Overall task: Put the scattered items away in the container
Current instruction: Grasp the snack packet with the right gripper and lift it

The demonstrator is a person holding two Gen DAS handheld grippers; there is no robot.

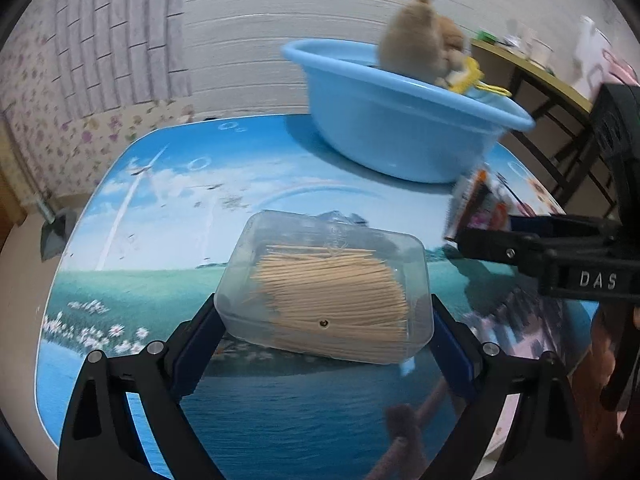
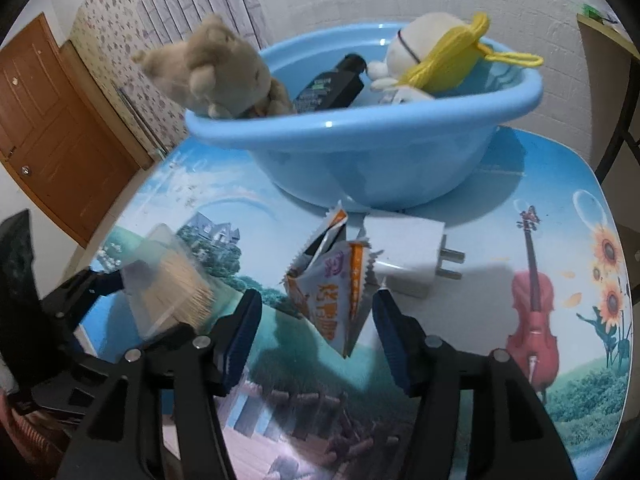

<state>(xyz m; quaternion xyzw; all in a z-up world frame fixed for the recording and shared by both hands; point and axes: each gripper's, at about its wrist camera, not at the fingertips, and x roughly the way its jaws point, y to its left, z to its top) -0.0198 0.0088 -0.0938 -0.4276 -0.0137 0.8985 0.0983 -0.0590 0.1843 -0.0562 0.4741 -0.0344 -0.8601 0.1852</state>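
Observation:
A clear plastic box of toothpicks (image 1: 326,286) is held between the fingers of my left gripper (image 1: 324,332), lifted off the table; it also shows in the right wrist view (image 2: 168,284). My right gripper (image 2: 316,320) is open around an orange and white snack packet (image 2: 334,284) that stands on the table. The packet and right gripper show in the left wrist view (image 1: 480,208). The blue basin (image 2: 360,152) at the back holds a tan plush bear (image 2: 216,72), a black bottle (image 2: 332,84) and a white doll with yellow hair (image 2: 432,56).
A white plug adapter (image 2: 412,256) lies on the table just behind the packet, in front of the basin. The table (image 2: 560,248) has a printed picture top. A wooden door (image 2: 52,128) is at the left, another table (image 1: 536,68) at the right.

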